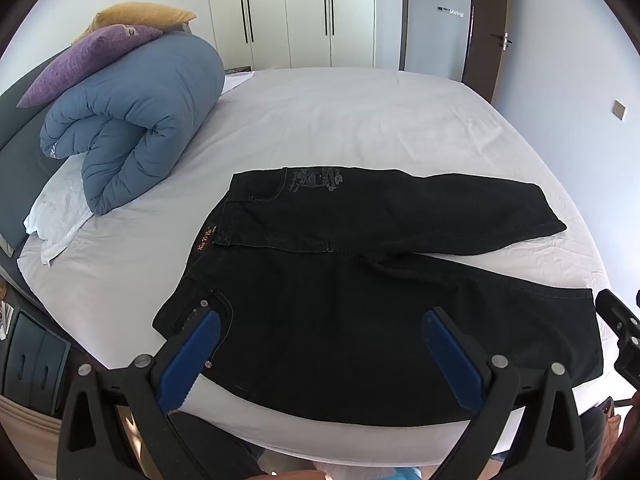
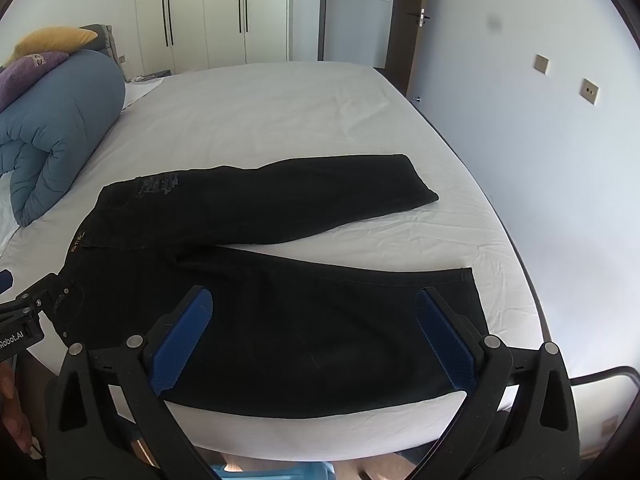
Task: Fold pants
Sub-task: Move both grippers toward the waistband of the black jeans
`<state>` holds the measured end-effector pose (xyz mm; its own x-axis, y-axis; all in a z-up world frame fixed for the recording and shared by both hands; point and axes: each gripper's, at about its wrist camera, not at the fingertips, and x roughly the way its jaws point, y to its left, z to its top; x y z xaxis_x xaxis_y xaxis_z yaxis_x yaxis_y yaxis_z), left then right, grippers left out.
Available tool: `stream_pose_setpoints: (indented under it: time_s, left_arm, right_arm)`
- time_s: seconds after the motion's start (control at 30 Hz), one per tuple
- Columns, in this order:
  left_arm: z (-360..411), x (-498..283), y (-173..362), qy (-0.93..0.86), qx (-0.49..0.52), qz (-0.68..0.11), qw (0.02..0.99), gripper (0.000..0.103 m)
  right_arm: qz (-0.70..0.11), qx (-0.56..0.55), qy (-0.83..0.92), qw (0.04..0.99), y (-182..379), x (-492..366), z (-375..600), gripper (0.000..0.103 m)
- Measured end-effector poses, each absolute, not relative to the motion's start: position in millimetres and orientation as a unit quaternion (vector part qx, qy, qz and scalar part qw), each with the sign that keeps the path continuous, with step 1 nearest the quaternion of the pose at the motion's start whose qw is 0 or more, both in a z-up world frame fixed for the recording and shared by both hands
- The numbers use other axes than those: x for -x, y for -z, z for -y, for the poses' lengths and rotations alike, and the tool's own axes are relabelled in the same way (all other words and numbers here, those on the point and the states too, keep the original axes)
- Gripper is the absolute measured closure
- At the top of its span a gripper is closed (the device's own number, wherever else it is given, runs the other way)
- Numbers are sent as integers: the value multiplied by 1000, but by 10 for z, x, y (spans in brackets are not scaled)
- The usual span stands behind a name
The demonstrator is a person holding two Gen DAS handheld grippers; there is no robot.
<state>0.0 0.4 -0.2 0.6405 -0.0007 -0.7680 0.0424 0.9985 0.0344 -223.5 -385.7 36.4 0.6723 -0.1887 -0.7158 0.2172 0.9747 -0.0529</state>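
Note:
Black jeans lie flat on the white bed sheet, waistband to the left, both legs spread out to the right in a V. They show in the right wrist view too. My left gripper is open and empty, hovering above the near hip and thigh. My right gripper is open and empty above the near leg. Part of the right gripper shows at the right edge of the left wrist view, and the left gripper at the left edge of the right wrist view.
A rolled blue duvet with a purple pillow and a yellow pillow sits at the bed's left. A white wardrobe and a door stand behind. The bed's near edge is just below the jeans.

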Motion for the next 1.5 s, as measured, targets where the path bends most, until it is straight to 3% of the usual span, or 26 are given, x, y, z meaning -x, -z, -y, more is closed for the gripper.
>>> stream_pose_setpoints:
  time_s: [0.83,1.5]
  left_arm:
    - [-55,1,18,7,-31,-410,912,0]
    - [-104,-88,200,14,-23,-450,893,0]
  right_arm:
    - [-388,-17,111,915,-392,2259,3846,0]
    - [-397,-8,99,912,-325,2181,3805,0]
